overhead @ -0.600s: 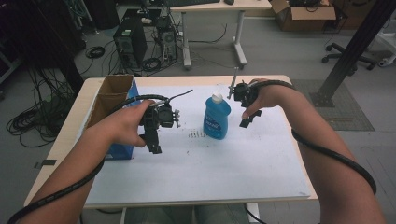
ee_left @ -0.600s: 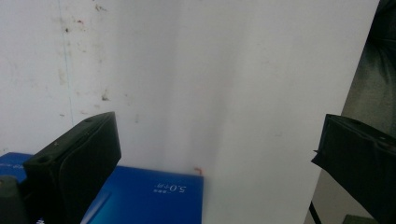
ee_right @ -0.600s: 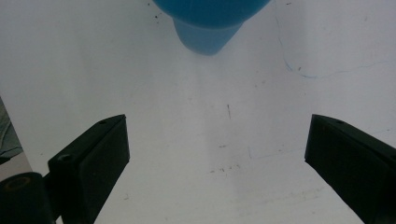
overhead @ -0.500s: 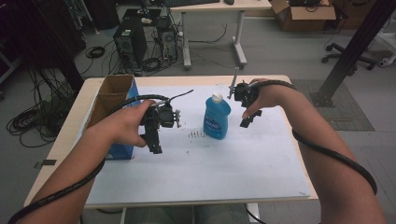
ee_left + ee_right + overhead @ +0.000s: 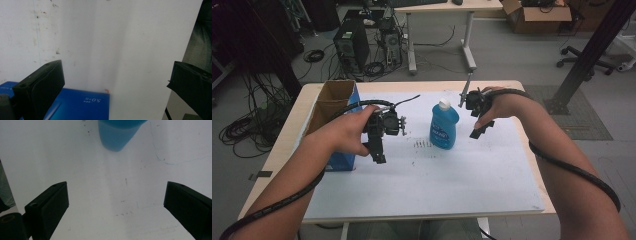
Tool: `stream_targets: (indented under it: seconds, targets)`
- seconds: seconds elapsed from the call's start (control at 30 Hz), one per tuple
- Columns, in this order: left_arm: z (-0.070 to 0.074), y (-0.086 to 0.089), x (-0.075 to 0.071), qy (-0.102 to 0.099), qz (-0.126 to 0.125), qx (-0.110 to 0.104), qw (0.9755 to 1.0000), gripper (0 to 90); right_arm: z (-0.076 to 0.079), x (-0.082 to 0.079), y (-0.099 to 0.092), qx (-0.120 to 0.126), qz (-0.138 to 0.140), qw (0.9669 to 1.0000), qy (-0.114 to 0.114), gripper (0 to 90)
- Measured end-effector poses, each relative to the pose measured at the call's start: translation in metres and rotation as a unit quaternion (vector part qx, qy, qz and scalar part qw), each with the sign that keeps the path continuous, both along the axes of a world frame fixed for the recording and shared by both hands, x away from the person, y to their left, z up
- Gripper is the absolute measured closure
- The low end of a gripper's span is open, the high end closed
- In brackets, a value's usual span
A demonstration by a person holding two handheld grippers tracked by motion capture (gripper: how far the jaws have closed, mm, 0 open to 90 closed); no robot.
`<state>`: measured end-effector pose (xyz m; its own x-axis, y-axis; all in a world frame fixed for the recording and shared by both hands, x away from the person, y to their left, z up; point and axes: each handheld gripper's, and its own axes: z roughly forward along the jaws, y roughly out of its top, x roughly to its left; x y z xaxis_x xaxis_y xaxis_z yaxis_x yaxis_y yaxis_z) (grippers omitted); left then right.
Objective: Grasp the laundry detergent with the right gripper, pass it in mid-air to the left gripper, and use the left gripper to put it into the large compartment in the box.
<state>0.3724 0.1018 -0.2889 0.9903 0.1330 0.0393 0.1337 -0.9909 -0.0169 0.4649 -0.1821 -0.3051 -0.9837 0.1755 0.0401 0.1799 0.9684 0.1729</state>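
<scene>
A blue dish-soap bottle point(image 5: 444, 126) with a white cap stands upright in the middle of the white table top point(image 5: 437, 185). My left gripper point(image 5: 379, 154) hangs over the table to the bottle's left, pointing down, next to a blue-sided box. In the left gripper view its jaws point(image 5: 116, 71) stand wide open over bare white surface, with nothing between them. My right gripper point(image 5: 476, 131) hovers just right of the bottle, apart from it. In the right gripper view it point(image 5: 116, 188) is open and empty, with the bottle's blue body point(image 5: 117, 135) ahead at the top.
An open cardboard box with a blue side point(image 5: 337, 107) stands at the table's left edge; its blue face point(image 5: 75, 106) shows at the bottom of the left gripper view. Beyond the table are a desk, computer towers and cables on the floor point(image 5: 362, 45).
</scene>
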Motion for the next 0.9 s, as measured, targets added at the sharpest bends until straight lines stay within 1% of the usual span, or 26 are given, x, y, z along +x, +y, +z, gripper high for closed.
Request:
stream_targets:
  seconds: [0.07, 0.1, 0.17, 0.23, 0.27, 0.3, 0.33, 0.37, 0.4, 0.47, 0.5, 0.53, 0.6, 0.63, 0.67, 0.7, 0.73, 0.77, 0.8, 0.83, 0.87, 0.9]
  targets:
    - [-0.001, 0.0, -0.001, 0.0, 0.0, 0.0, 1.0, 0.2, 0.0, -0.003, -0.002, 0.01, -0.002, 0.9999, -0.002, 5.9]
    - [-0.001, 0.0, -0.001, 0.0, 0.0, 0.0, 1.0, 0.2, 0.0, -0.003, -0.002, 0.01, -0.002, 0.9999, -0.002, 5.9]
    - [-0.001, 0.0, -0.002, 0.0, -0.001, 0.002, 1.0, 0.2, 0.0, -0.006, -0.004, 0.022, -0.005, 0.9997, -0.004, 5.9]
    - [0.0, 0.0, -0.003, 0.0, -0.001, 0.003, 1.0, 0.2, 0.0, -0.007, -0.005, 0.025, -0.005, 0.9997, -0.002, 5.9]
    - [0.0, 0.0, -0.004, -0.002, -0.001, 0.001, 1.0, 0.2, -0.001, -0.009, -0.006, 0.034, -0.006, 0.9994, 0.003, 5.9]
    - [0.0, 0.0, -0.004, -0.002, -0.001, 0.001, 1.0, 0.2, -0.001, -0.009, -0.006, 0.034, -0.006, 0.9994, 0.003, 5.9]
    - [0.0, 0.001, -0.004, -0.002, 0.0, 0.001, 1.0, 0.2, -0.002, -0.01, -0.007, 0.04, -0.007, 0.9992, 0.001, 5.6]
    - [0.001, 0.001, -0.004, -0.002, 0.0, 0.0, 1.0, 0.2, -0.002, -0.011, -0.008, 0.045, -0.009, 0.9989, 0.001, 5.4]
    - [0.001, 0.001, -0.004, -0.002, 0.0, 0.001, 1.0, 0.2, -0.003, -0.013, -0.01, 0.06, -0.012, 0.9981, 0.003, 5.4]
    - [0.0, 0.002, -0.005, -0.002, -0.001, 0.003, 1.0, 0.2, -0.004, -0.014, -0.012, 0.07, -0.015, 0.9974, 0.001, 4.2]
    - [0.0, 0.002, -0.005, -0.002, -0.001, 0.003, 1.0, 0.2, -0.004, -0.014, -0.012, 0.07, -0.015, 0.9974, 0.001, 4.2]
    - [0.001, 0.002, -0.005, -0.001, 0.0, 0.003, 1.0, 0.2, -0.006, -0.015, -0.014, 0.082, -0.019, 0.9964, 0.003, 4.1]
    - [0.001, 0.003, -0.005, -0.002, 0.0, 0.002, 1.0, 0.2, -0.008, -0.016, -0.017, 0.091, -0.023, 0.9956, 0.001, 3.9]
    - [0.001, 0.003, -0.005, -0.002, 0.0, 0.002, 1.0, 0.2, -0.008, -0.016, -0.017, 0.091, -0.023, 0.9956, 0.001, 3.9]
    - [0.002, 0.003, -0.006, -0.002, 0.0, 0.002, 1.0, 0.2, -0.011, -0.016, -0.019, 0.101, -0.027, 0.9945, 0.0, 3.8]
    - [0.002, 0.003, -0.006, -0.002, 0.0, 0.002, 1.0, 0.2, -0.011, -0.016, -0.019, 0.101, -0.027, 0.9945, 0.0, 3.8]
    - [0.002, 0.003, -0.006, -0.001, 0.001, 0.001, 1.0, 0.2, -0.013, -0.017, -0.021, 0.108, -0.031, 0.9937, -0.002, 3.9]
    - [0.002, 0.003, -0.006, -0.002, 0.001, 0.002, 1.0, 0.2, -0.015, -0.017, -0.022, 0.116, -0.034, 0.9926, -0.005, 3.8]
    - [0.002, 0.003, -0.005, -0.001, -0.001, 0.003, 1.0, 0.2, -0.018, -0.017, -0.024, 0.133, -0.038, 0.9903, -0.007, 3.9]
    - [0.002, 0.003, -0.005, -0.001, -0.001, 0.003, 1.0, 0.2, -0.018, -0.017, -0.024, 0.133, -0.038, 0.9903, -0.007, 3.9]
    - [0.002, 0.003, -0.005, -0.001, 0.0, 0.003, 1.0, 0.2, -0.021, -0.018, -0.026, 0.152, -0.044, 0.9872, -0.014, 3.7]
    - [0.002, 0.003, -0.005, -0.001, -0.001, 0.004, 1.0, 0.2, -0.021, -0.018, -0.026, 0.152, -0.044, 0.9872, -0.014, 3.7]
